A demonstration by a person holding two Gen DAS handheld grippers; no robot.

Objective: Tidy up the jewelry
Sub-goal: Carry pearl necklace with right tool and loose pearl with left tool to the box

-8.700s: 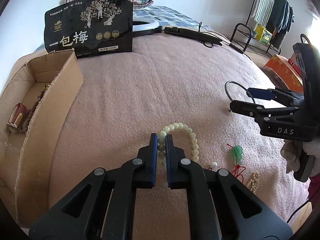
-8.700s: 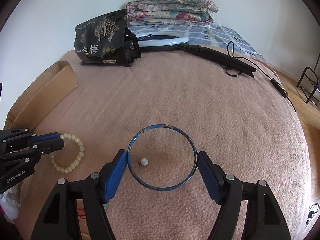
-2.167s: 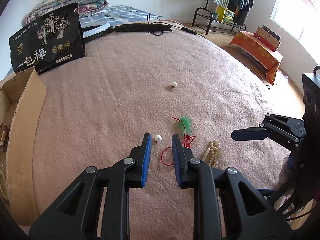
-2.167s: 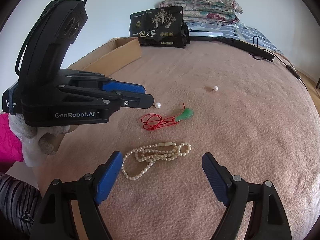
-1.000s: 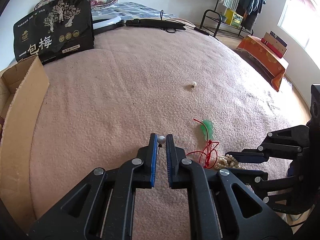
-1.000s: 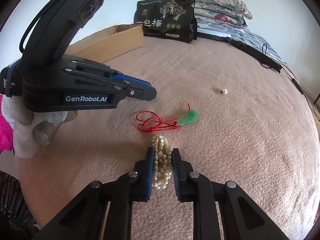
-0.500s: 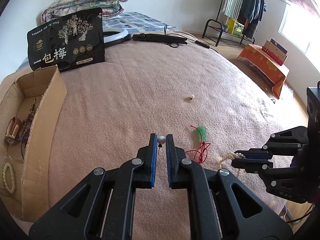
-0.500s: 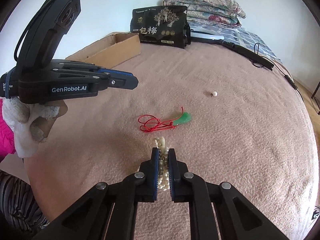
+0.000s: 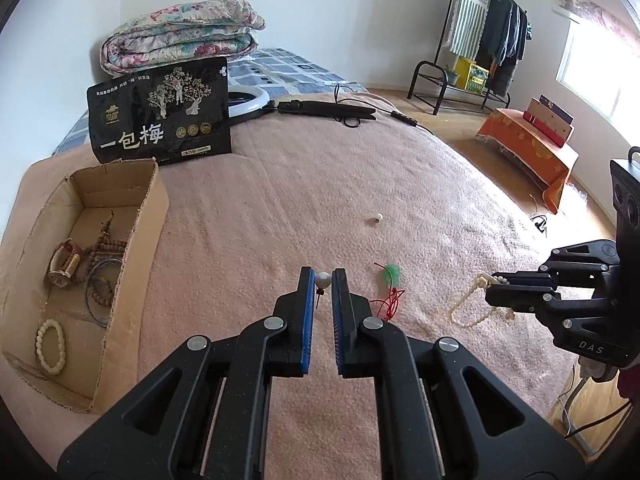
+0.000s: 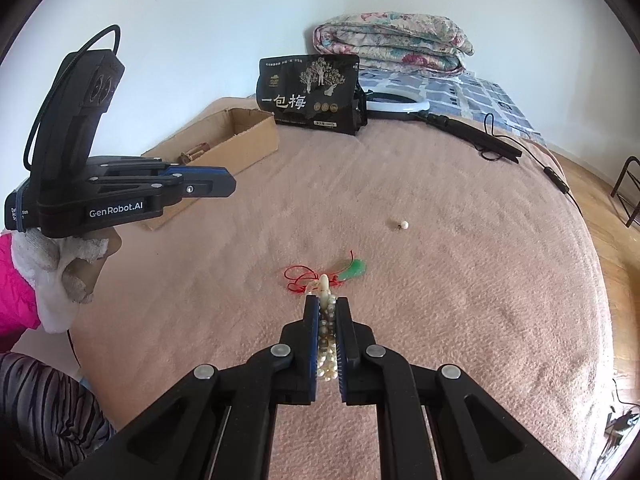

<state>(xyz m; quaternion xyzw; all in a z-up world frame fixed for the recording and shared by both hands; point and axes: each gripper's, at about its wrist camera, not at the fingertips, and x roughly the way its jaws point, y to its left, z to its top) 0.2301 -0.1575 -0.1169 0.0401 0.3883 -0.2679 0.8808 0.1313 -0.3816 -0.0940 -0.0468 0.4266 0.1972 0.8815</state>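
Observation:
My left gripper (image 9: 322, 278) is shut on a pearl earring (image 9: 322, 280) and holds it above the pink blanket; it also shows in the right wrist view (image 10: 224, 186). My right gripper (image 10: 328, 304) is shut on a pearl necklace (image 10: 326, 332), whose strand hangs from it in the left wrist view (image 9: 472, 304). A green pendant on a red cord (image 9: 390, 276) and a second pearl earring (image 9: 378, 218) lie on the blanket. A cardboard box (image 9: 148, 216) at the left holds bracelets and beads (image 9: 50, 340).
A black snack bag (image 9: 160, 120) stands behind the box. A ring light with its stand and cable (image 9: 320, 108) lies at the back. A folded quilt (image 9: 180, 36) sits beyond. The bed edge falls off at the right.
Both grippers have risen with their loads. The pearl necklace has come up off the blanket and hangs from the right gripper. The left gripper has swung towards the box.

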